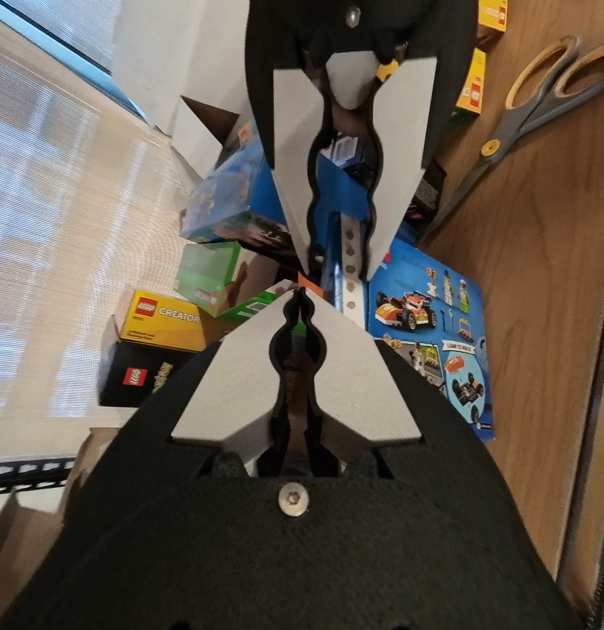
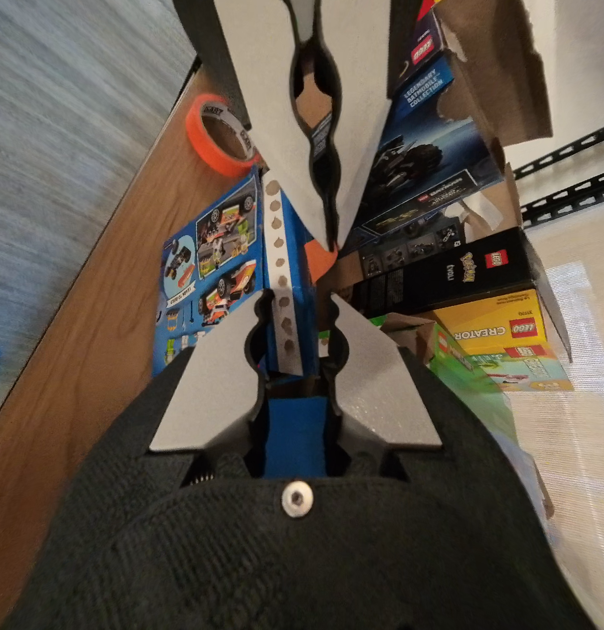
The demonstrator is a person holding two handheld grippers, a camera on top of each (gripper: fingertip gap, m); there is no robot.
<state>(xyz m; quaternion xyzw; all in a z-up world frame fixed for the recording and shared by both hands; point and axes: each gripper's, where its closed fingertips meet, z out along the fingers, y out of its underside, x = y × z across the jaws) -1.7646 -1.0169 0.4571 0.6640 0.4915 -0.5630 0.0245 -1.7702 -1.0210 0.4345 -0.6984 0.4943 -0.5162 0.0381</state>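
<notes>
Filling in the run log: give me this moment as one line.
left gripper: shut on orange tab | right gripper: shut on blue box | nearby: scissors, orange tape roll

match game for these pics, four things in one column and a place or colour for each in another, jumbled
Things:
1. scissors
2. tape roll
3. blue box
4. yellow box

Descriptions:
a. lies side by side against a black box
b. its edge sits between the fingers of the right gripper
c. orange, lying on the wooden table
d. grey handles with a yellow pivot

Pairs: 1-d, 2-c, 3-b, 4-a
</notes>
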